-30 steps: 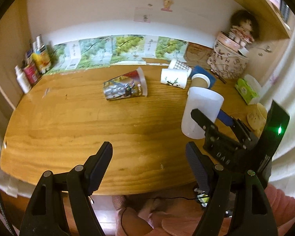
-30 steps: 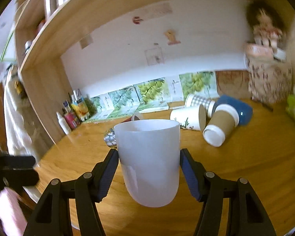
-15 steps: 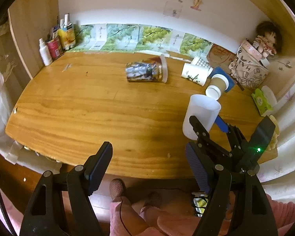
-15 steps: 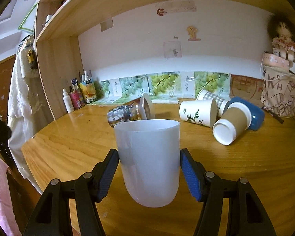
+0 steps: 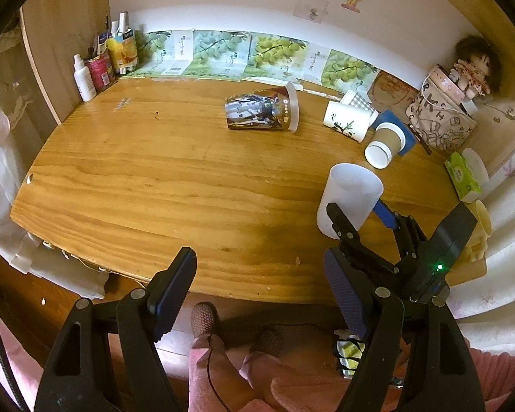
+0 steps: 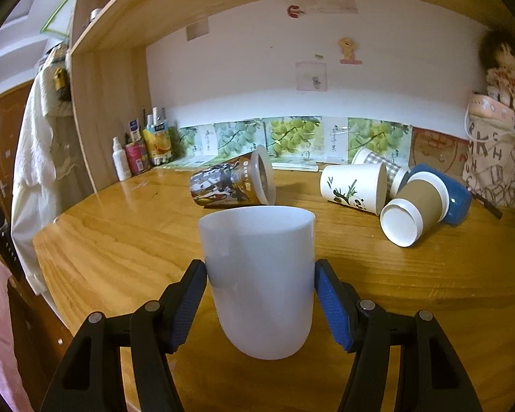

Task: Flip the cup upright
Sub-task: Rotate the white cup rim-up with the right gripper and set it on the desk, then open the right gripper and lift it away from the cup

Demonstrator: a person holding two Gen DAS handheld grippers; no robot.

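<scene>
A plain white cup point(image 6: 259, 274) stands mouth up between the blue pads of my right gripper point(image 6: 260, 304), which is shut on it just above or on the wooden table point(image 6: 113, 250). In the left wrist view the same white cup point(image 5: 348, 195) and right gripper point(image 5: 357, 221) sit near the table's front right. My left gripper point(image 5: 257, 292) is open and empty, held out past the table's front edge point(image 5: 223, 288).
Several cups lie on their sides at the back: a printed cup point(image 5: 261, 111), a panda cup point(image 5: 346, 125), a checked cup point(image 5: 358, 98), a brown sleeved cup point(image 5: 384, 144), a blue one point(image 5: 400, 127). Bottles point(image 5: 99, 65) stand far left; a doll and box point(image 5: 446, 106) far right.
The left gripper has pulled back and up, showing more of the table. The right gripper has held the white cup throughout and lowered it slightly toward the table.
</scene>
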